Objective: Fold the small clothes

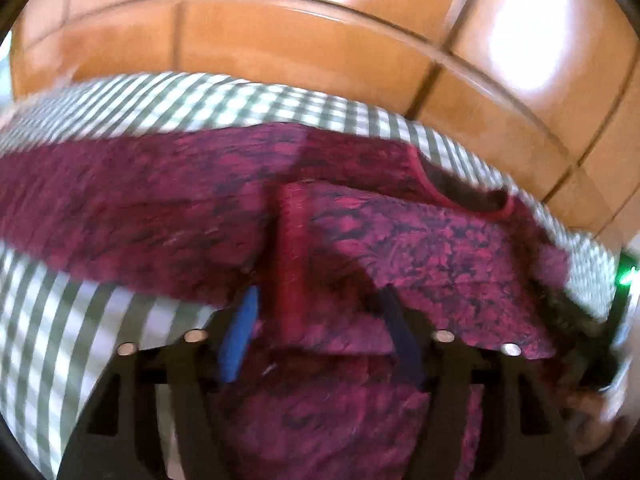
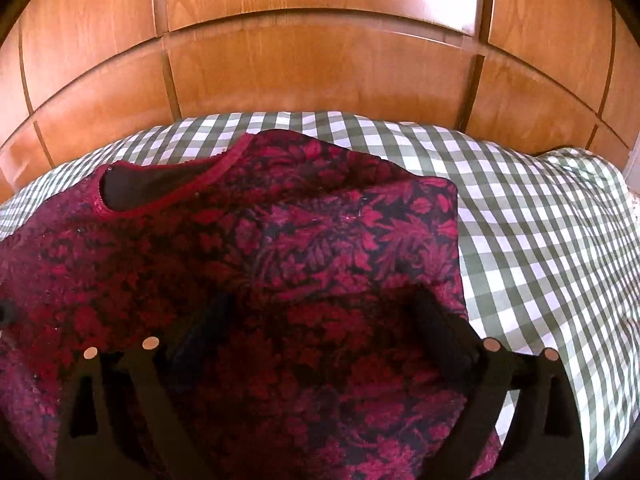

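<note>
A dark red floral knit top point(image 1: 420, 240) lies on a green-and-white checked cloth point(image 1: 200, 100). Its neckline point(image 1: 468, 192) points right in the left wrist view. A sleeve or side panel with a red hem band point(image 1: 292, 264) is folded over the body. My left gripper point(image 1: 316, 312) hovers over this fold with its jaws apart; its blue pad point(image 1: 240, 336) shows. In the right wrist view the top point(image 2: 320, 240) fills the middle, neckline point(image 2: 160, 184) at upper left. My right gripper point(image 2: 320, 320) is open just above the fabric, holding nothing.
Wooden panelled wardrobe doors point(image 2: 320, 60) stand behind the checked cloth point(image 2: 540, 240). They also show in the left wrist view point(image 1: 280, 32). The cloth's far edge runs along them. A green light point(image 1: 626, 276) glows at the right edge.
</note>
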{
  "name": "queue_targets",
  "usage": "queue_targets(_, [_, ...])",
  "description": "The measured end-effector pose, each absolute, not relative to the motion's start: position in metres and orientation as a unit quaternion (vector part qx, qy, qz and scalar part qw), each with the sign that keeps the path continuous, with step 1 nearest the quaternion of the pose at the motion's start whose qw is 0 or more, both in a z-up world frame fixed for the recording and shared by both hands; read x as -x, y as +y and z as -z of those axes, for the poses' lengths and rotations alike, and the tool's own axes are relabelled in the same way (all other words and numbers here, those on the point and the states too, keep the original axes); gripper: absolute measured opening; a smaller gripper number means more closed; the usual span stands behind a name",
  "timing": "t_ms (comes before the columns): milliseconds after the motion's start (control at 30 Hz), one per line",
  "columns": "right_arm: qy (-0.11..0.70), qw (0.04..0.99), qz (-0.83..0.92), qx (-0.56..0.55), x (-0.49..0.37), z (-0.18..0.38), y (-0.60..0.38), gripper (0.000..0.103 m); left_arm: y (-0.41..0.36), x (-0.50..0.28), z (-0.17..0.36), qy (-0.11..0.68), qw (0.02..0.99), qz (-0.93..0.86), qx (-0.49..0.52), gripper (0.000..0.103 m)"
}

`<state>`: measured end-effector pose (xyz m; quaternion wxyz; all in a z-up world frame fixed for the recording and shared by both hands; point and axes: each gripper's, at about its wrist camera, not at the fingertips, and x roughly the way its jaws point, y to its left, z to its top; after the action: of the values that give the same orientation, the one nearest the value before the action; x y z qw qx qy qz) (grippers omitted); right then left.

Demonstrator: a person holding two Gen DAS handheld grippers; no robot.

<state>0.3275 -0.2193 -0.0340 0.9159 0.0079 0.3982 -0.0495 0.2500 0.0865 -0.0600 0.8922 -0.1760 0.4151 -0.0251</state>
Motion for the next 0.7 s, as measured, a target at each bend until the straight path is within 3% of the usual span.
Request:
queue_targets(167, [0.391,0.918,0.067,0.007,-0.321,0.025,-0.216,0.101,0.156,-0.213,0.057,0.403,0.879,-0.026,0.253,0.064])
queue_targets(233, [0.382,0.921,0.069,0.012,-0.313,0.017,-0.215,0.101,0.195,-0.196,0.059,0.394,0.874,-0.054,0.281,0.073])
queue_targets(333, [0.359,0.932,0.052,0.008,-0.288,0.001,-0.206,0.101,0.252,-0.171,0.061,0.375,0.866,-0.084,0.320,0.076])
queue_targets(400, [0.348,0.937,0.034,0.019,-0.270,-0.007,-0.195,0.101,0.288,-0.157,0.062,0.358,0.857,-0.111,0.354,0.090])
queue_targets(533, [0.356,0.933,-0.046,0.035,-0.236,-0.008,-0.161,0.101,0.359,-0.135,0.060,0.320,0.833,-0.174,0.417,0.090])
queue_targets(700, [0.365,0.917,-0.098,0.131,-0.211,0.015,-0.108,0.101,0.415,-0.132,0.065,0.287,0.801,-0.210,0.482,0.090])
